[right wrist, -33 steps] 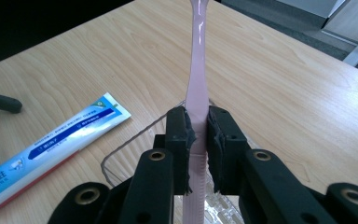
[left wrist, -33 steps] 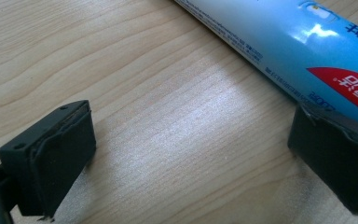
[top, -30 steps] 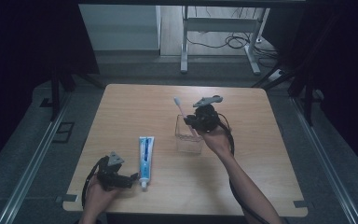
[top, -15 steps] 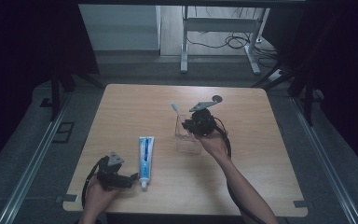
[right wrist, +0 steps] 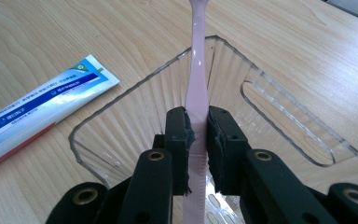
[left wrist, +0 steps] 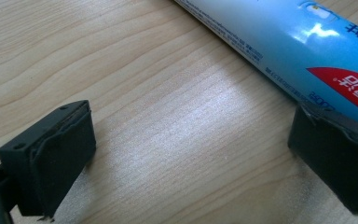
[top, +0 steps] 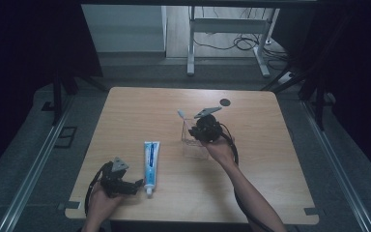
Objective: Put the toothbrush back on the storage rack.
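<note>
High view: the right gripper (top: 204, 129) sits over the clear cup (top: 193, 145) at table centre; the left gripper (top: 121, 181) rests at seven o'clock beside the toothpaste tube (top: 150, 159).

Left gripper view: jaws wide apart, tube at two o'clock, seemingly touching one jaw.

Right gripper view: jaws clamp the pink toothbrush (right wrist: 198, 84), pointing twelve o'clock.

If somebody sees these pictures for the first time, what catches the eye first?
The pink toothbrush, clamped in the right gripper, stands in the clear cup mid-table. Nearer the front edge lies the blue toothpaste tube, with the left gripper open beside its cap end.
</note>
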The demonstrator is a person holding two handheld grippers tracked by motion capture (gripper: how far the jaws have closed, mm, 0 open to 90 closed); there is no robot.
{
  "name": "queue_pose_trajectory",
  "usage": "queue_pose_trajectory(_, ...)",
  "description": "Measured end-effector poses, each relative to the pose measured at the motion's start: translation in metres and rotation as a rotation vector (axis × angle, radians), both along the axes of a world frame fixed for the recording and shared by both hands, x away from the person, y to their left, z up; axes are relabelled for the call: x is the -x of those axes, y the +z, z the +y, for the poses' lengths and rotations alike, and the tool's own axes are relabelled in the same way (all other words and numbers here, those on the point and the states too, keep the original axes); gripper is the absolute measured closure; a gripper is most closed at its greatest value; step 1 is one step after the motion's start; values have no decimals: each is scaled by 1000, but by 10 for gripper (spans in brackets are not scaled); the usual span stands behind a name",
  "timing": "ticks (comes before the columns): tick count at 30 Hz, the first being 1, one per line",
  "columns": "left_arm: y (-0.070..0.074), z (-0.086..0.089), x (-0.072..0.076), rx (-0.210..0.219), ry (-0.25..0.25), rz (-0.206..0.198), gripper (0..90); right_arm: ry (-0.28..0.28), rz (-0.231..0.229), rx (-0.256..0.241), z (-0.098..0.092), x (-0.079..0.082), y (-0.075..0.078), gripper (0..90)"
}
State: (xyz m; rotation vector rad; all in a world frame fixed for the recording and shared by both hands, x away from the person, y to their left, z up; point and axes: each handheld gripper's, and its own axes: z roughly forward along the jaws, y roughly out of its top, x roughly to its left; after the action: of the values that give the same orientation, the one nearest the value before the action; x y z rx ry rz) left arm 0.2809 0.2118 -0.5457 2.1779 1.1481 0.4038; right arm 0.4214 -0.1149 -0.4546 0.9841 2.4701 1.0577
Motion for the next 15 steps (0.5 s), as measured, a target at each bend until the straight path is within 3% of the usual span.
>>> queue_pose_trajectory(15,0,0,0,0,0,0,5,-2,-6,44,4,2,3,709)
